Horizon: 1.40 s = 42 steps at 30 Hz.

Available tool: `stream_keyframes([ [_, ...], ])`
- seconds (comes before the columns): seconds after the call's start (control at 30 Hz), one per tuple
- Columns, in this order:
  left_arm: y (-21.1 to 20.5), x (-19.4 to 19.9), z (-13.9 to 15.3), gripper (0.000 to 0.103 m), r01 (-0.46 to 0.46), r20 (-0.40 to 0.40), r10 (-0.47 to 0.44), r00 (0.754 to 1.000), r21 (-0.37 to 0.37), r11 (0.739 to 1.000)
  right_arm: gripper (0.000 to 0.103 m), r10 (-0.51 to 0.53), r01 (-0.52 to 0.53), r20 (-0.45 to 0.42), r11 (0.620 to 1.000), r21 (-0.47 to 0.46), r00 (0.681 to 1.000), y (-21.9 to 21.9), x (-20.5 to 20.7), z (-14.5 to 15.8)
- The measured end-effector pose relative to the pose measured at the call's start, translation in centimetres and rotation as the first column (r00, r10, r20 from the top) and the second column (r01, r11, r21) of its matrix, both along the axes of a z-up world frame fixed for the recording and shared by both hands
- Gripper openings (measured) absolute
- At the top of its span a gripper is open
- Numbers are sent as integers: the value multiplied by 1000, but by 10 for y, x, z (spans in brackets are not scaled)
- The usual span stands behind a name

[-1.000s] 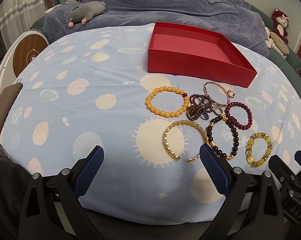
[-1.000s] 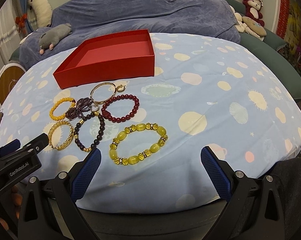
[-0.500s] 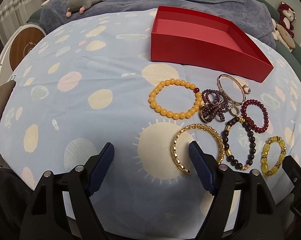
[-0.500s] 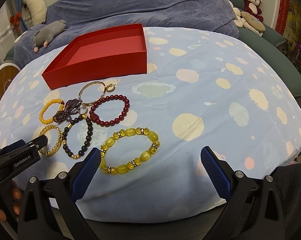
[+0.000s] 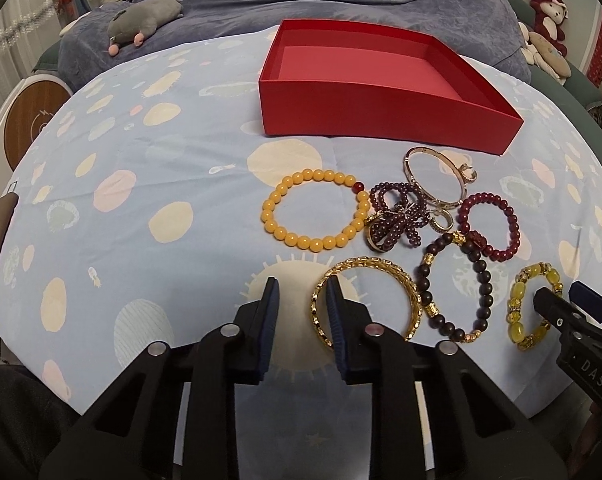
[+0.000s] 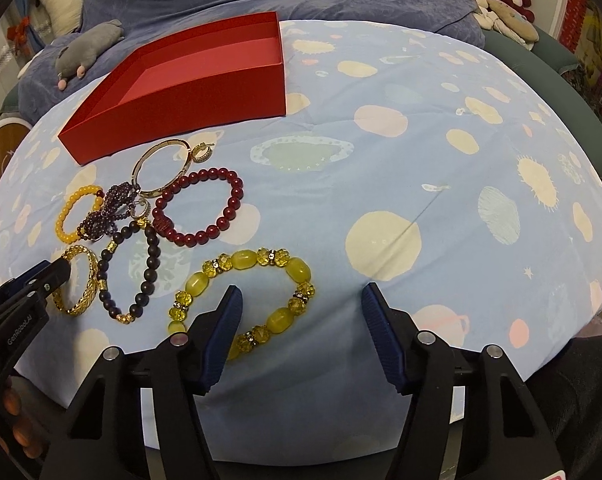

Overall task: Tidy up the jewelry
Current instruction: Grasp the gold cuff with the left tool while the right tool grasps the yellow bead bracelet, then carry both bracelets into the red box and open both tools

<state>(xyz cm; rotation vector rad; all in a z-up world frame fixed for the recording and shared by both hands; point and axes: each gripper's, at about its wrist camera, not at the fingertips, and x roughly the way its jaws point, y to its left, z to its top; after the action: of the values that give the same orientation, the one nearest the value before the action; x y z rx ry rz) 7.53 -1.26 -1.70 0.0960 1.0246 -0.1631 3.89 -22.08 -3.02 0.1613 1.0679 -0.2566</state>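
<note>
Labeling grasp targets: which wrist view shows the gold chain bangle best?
Left wrist view. The gold bangle lies nearly whole and close, only its near-left rim hidden by the closing left gripper. In the right wrist view it sits small at the left edge, partly covered by the left gripper's finger.

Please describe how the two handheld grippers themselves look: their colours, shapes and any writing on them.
Both the left gripper and the right gripper have black angular plastic frames with round silver screws, and their jaws carry dark blue ribbed pads. White lettering shows on their sides: "GenRoboAI" on the left one, "DAS" on the right one.
</note>
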Motion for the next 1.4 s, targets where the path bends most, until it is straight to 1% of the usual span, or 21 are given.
stream_keyframes([
  [0.03, 0, 0, 0, 15, 1, -2, -1, 1000, -4, 1000, 54, 9, -9, 1, 1000, -4, 1000, 1, 1, 1],
  [0.07, 0, 0, 0, 9, 1, -4, -1, 1000, -6, 1000, 47, 20, -20, 3, 1000, -8, 1000, 3, 2, 1],
  [0.1, 0, 1, 1, 8, 3, -8, -3, 1000, -8, 1000, 39, 32, -32, 5, 999, -9, 999, 4, 2, 2],
  [0.2, 3, 2, 1, 5, -1, -18, 0, 1000, -22, 1000, 24, 54, -54, 5, 998, -14, 999, 9, 2, 3],
  [0.23, 5, 2, 1, 5, -4, -22, 4, 1000, -27, 1000, 19, 60, -60, 7, 998, -3, 998, 9, 1, 4],
  [0.27, 6, 2, 2, 5, -8, -24, 7, 1000, -29, 1000, 9, 65, -65, 7, 998, 21, 998, 8, 1, 3],
  [0.4, 12, -1, 7, 5, -20, -20, 19, 1000, -41, 999, 9, 78, -79, 26, 996, 44, 997, 10, -3, 10],
  [0.57, 19, -9, 20, 5, -33, -4, 33, 999, -64, 997, 9, 82, -87, 66, 994, 64, 994, 10, -10, 27],
  [0.73, 23, -18, 31, 5, -31, 20, 32, 999, -77, 997, 9, 84, -90, 88, 994, 64, 993, 6, -16, 36],
  [0.93, 27, -23, 37, 5, -37, 22, 38, 999, -83, 996, 9, 89, -97, 110, 993, 73, 990, 4, -21, 46],
  [1.07, 27, -24, 41, 5, -34, 14, 35, 999, -88, 996, 9, 87, -99, 124, 990, 96, 988, 3, -22, 55],
  [1.13, 26, -23, 47, 5, -27, 17, 28, 999, -91, 995, 9, 89, -104, 134, 989, 110, 987, 3, -20, 64],
  [1.23, 23, -16, 64, 5, -12, 32, 16, 999, -117, 993, 9, 105, -124, 156, 985, 117, 982, 5, -10, 82],
  [1.3, 20, -7, 76, 4, 2, 45, 3, 999, -126, 992, 9, 121, -142, 170, 983, 118, 978, 7, 0, 95],
  [1.4, 13, 15, 91, 5, 20, 54, -14, 998, -121, 992, 9, 153, -178, 200, 977, 114, 968, 7, 23, 115],
])
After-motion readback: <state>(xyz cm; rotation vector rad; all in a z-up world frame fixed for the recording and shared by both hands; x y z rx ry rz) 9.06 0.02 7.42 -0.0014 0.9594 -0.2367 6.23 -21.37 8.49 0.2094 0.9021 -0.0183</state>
